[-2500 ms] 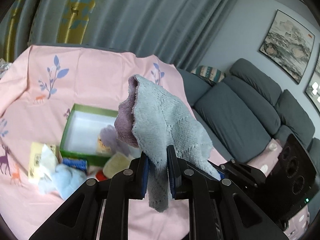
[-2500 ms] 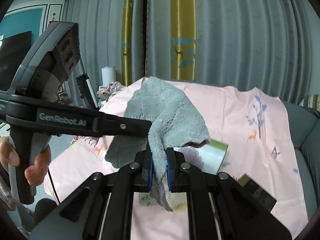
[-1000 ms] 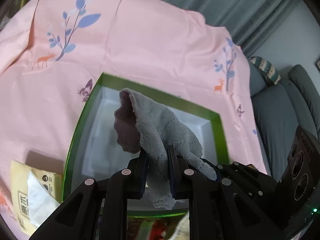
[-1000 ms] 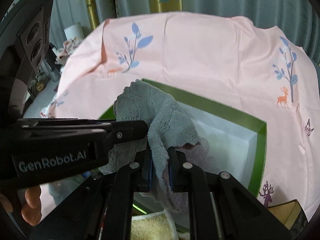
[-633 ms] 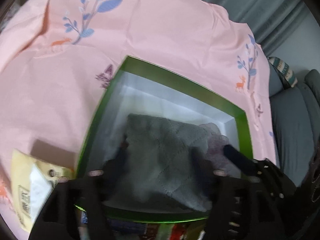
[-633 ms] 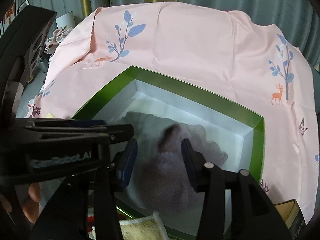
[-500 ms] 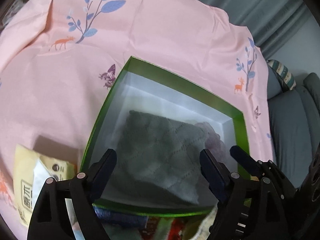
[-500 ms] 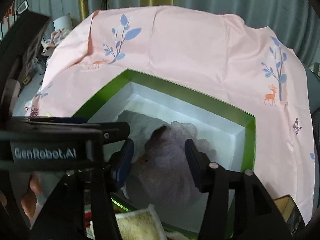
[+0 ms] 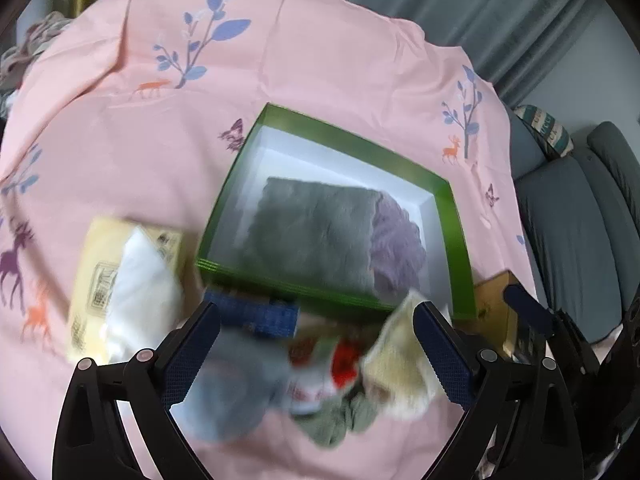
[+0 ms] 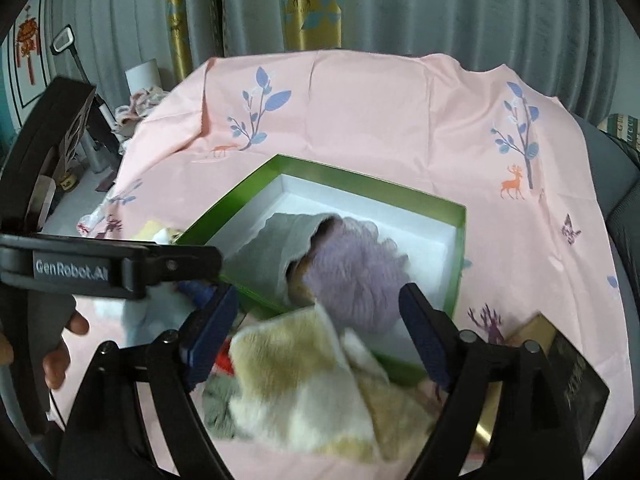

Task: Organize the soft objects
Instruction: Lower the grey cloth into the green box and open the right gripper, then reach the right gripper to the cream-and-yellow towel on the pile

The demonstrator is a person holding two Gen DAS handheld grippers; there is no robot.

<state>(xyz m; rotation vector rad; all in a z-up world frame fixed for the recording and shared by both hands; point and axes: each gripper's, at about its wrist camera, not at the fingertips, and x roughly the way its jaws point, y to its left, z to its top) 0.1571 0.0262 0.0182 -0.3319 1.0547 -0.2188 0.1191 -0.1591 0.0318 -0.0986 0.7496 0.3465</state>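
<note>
Pink cloth (image 9: 320,80) is carrying the green box (image 9: 456,236), where the grey towel (image 9: 316,232) is lying. I am opening left gripper (image 9: 316,344) and right gripper (image 10: 316,328), both empty; only the right view is showing my hand (image 10: 60,344).

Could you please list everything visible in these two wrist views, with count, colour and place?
box: one, green rim, white inside, on the pink cloth.
towel: one, grey with a purple side, lying inside the box.
cloth: one, pink with blue branches and deer, covering the surface.
fluffy cloth: one, cream and white, in front of the box.
tissue pack: one, yellow and white, beside the box.
blue item: one, blurred, against the box's near wall.
dark box: one, black and gold, at the cloth's near edge.
sofa: one, grey, beyond the cloth.
curtains: grey with yellow panels, behind.
left tongs: black, blue pads, opening, nothing between.
right tongs: same, opening, nothing gripped.
hand: one, on the left tongs' handle.
</note>
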